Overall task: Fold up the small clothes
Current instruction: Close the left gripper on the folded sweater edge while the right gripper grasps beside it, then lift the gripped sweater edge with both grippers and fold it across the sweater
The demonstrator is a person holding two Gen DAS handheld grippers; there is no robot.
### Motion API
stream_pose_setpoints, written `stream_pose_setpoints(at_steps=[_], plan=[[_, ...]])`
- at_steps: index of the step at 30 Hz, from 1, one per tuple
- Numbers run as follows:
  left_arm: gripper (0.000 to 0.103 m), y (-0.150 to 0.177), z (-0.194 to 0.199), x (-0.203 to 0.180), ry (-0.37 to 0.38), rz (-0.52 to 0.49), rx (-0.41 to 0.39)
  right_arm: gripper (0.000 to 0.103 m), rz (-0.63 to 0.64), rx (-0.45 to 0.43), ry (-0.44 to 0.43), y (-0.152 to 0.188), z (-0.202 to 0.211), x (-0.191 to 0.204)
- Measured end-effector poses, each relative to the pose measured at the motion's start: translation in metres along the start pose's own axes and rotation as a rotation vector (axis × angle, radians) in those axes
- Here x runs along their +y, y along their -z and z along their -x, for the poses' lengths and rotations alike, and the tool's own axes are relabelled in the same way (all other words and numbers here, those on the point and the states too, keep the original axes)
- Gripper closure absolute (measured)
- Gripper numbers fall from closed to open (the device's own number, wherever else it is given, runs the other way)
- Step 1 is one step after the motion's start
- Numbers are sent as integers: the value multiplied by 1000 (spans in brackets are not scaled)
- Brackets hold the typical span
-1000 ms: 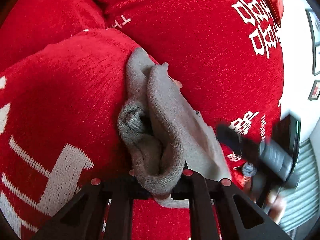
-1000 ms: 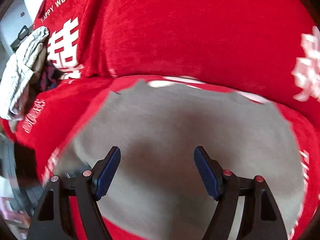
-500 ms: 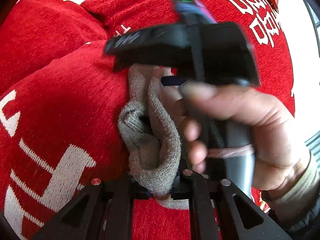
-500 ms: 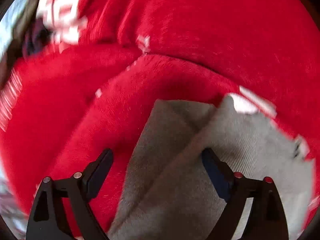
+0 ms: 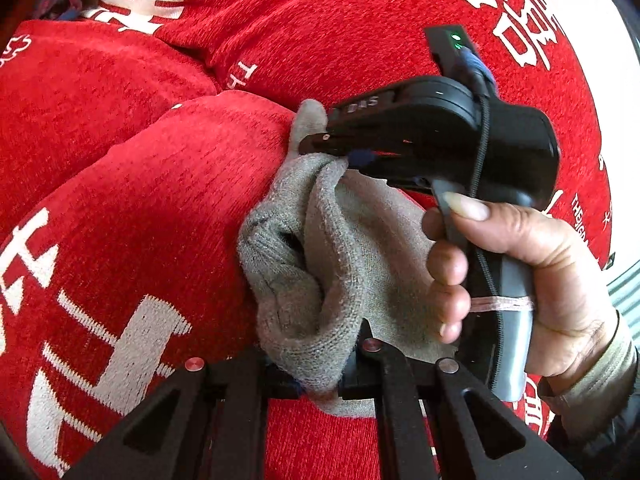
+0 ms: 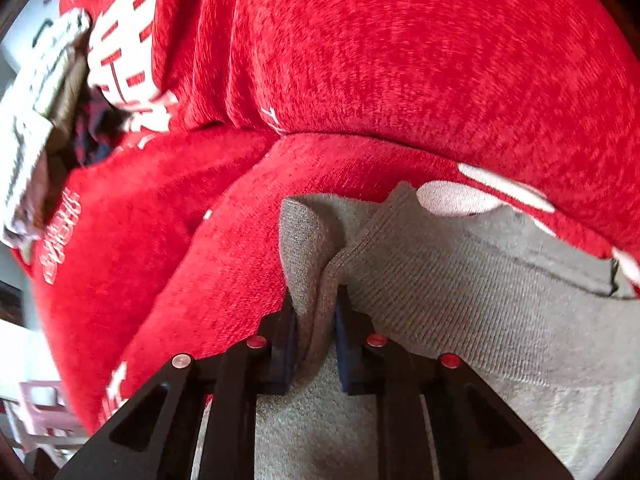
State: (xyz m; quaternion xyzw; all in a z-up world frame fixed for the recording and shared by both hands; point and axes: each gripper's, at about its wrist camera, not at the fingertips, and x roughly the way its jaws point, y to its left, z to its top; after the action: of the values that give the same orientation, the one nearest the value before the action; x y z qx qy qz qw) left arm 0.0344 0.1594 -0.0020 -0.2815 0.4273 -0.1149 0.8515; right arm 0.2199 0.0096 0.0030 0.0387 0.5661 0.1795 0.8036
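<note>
We see our left gripper (image 5: 320, 376) clamped on the grey sock (image 5: 336, 248). Our right gripper (image 6: 316, 344) has just closed, pinching the sock's other end over the red blanket (image 5: 152, 200).

The right gripper (image 6: 316, 344) has come in from the side, over the grey sock (image 5: 340, 264) on the red blanket (image 5: 140, 200). Its jaws, wide apart a moment ago, have just been closing and now pinch a raised fold of the sock's far end. In the left wrist view, the person's right hand (image 5: 528, 272) now fills the right side, where a second ago it was only a blur at the edge.
</note>
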Motion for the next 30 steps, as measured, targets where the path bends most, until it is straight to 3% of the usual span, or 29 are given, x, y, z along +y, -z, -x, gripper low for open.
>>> stream_pose_setpoints(at_steps=[17, 30], plan=[[92, 6, 13, -51, -178, -177, -36, 87, -131, -86, -206, 8, 42, -46], [92, 11, 14, -101, -228, -286, -36, 87, -167, -142, -275, 14, 79, -85]])
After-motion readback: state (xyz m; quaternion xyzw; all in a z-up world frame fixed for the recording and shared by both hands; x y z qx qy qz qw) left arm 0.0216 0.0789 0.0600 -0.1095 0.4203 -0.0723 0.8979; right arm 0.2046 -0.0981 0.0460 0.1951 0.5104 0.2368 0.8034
